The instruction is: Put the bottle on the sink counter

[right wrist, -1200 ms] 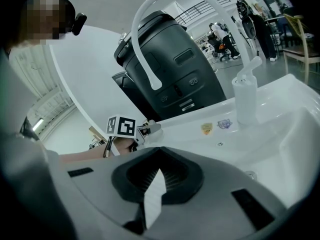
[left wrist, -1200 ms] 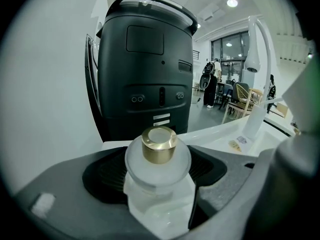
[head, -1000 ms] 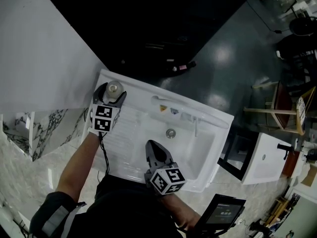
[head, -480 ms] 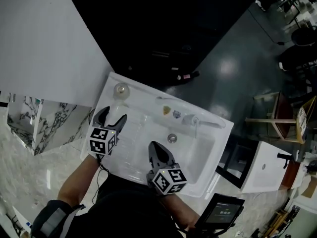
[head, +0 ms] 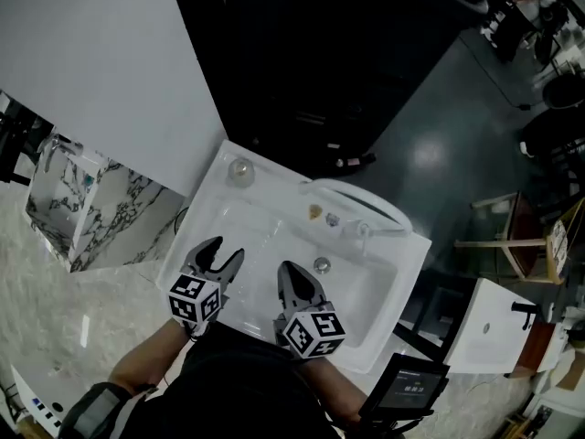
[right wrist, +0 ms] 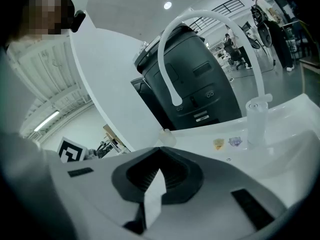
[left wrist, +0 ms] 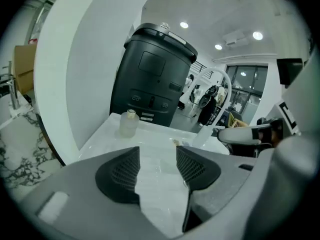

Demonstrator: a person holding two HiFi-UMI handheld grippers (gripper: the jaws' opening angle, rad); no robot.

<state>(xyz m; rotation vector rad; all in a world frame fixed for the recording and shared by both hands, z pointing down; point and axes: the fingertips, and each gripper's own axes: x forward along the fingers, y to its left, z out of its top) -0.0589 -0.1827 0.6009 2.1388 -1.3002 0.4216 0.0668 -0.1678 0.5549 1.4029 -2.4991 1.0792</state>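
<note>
The bottle (head: 240,172) is small, clear and round with a pale cap. It stands upright on the far left corner of the white sink counter (head: 219,210), also visible in the left gripper view as the bottle (left wrist: 129,124) and in the right gripper view as the bottle (right wrist: 167,137). My left gripper (head: 224,256) hangs well back from it over the counter's near left part; its jaws are closing with nothing between them (left wrist: 157,155). My right gripper (head: 292,277) sits shut and empty over the basin's near edge (right wrist: 159,173).
A curved white faucet (head: 366,210) arches over the basin, with a drain (head: 321,264) below. A large black unit (head: 320,62) stands behind the sink, a white panel (head: 110,71) and a marble block (head: 82,208) to its left. A second sink (head: 489,309) and a tablet (head: 407,387) lie right.
My left gripper let go of the bottle on the counter corner and drew back toward me, its jaws narrowing. The right gripper stayed almost still.
</note>
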